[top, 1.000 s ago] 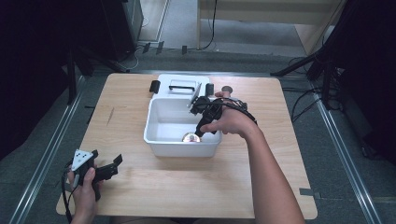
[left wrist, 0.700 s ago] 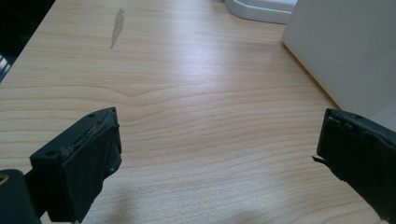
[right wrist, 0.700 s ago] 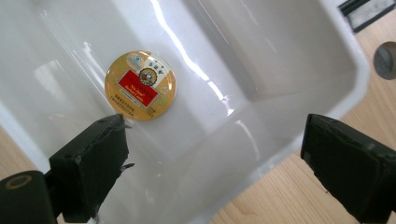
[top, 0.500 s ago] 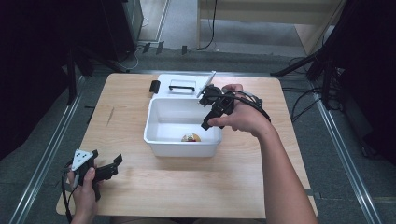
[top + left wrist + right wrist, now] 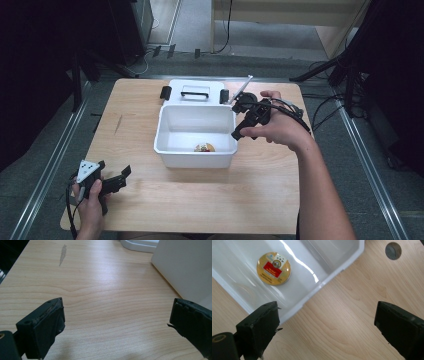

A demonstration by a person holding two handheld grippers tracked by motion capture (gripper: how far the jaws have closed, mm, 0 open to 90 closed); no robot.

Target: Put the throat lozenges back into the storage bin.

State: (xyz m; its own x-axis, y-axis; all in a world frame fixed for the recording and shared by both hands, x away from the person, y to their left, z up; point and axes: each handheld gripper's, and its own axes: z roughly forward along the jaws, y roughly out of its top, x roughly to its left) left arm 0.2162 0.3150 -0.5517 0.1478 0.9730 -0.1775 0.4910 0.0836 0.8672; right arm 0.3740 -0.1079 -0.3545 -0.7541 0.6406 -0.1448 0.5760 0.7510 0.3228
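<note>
Wooden table (image 5: 200, 200) is seen, where the right gripper (image 5: 327, 322) is held spread by the box's (image 5: 195, 152) right edge, nearest the gold tin (image 5: 273, 268) inside.

Even overhead light, white glare streak inside the bin (image 5: 317, 275), dark surroundings.

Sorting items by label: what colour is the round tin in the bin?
Gold with a red label, clearest in the right gripper view.

Spread claw (image 5: 116, 322) over wooden table (image 5: 100, 290)
</note>
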